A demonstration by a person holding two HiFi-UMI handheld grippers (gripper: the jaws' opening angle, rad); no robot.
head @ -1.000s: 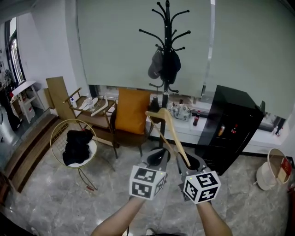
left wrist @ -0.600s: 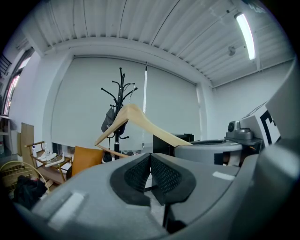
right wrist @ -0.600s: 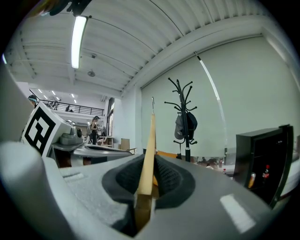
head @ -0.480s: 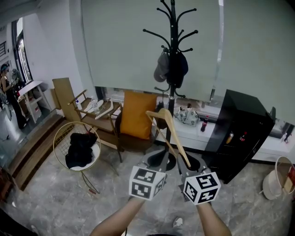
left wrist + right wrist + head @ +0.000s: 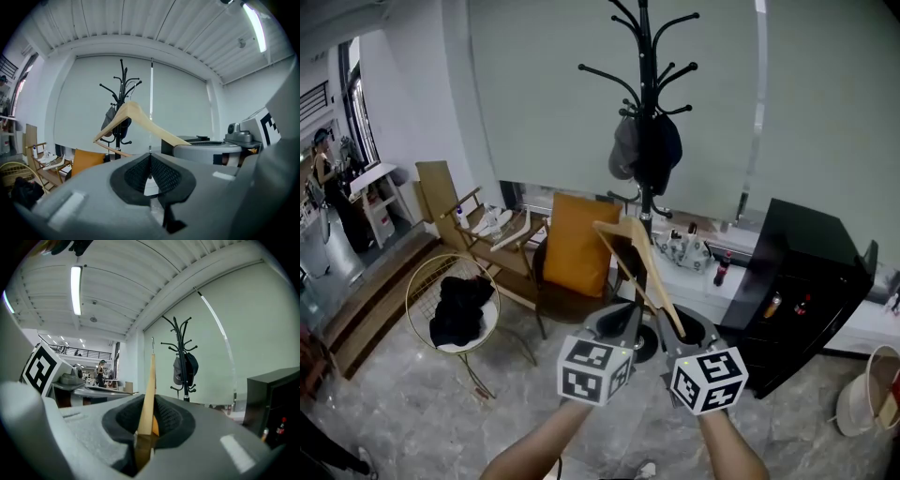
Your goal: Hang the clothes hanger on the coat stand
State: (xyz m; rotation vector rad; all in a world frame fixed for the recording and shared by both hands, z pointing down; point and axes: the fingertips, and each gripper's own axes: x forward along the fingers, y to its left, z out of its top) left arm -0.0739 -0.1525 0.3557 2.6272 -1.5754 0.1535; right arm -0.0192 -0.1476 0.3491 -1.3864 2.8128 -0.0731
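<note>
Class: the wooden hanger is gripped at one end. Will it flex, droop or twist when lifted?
Probably stiff: the hanger shows straight arms, no sag. Clamped at one tip only by the right gripper, it may pivot in the jaws. Likely light: a thin open frame.

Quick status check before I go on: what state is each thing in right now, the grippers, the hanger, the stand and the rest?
right gripper, shut on the wooden hanger's arm.
left gripper, shut, nothing in it.
wooden hanger, held tilted upward, not yet on the stand.
coat stand, upright, hats hanging on it.
black garment, heaped on the round wire chair.
</note>
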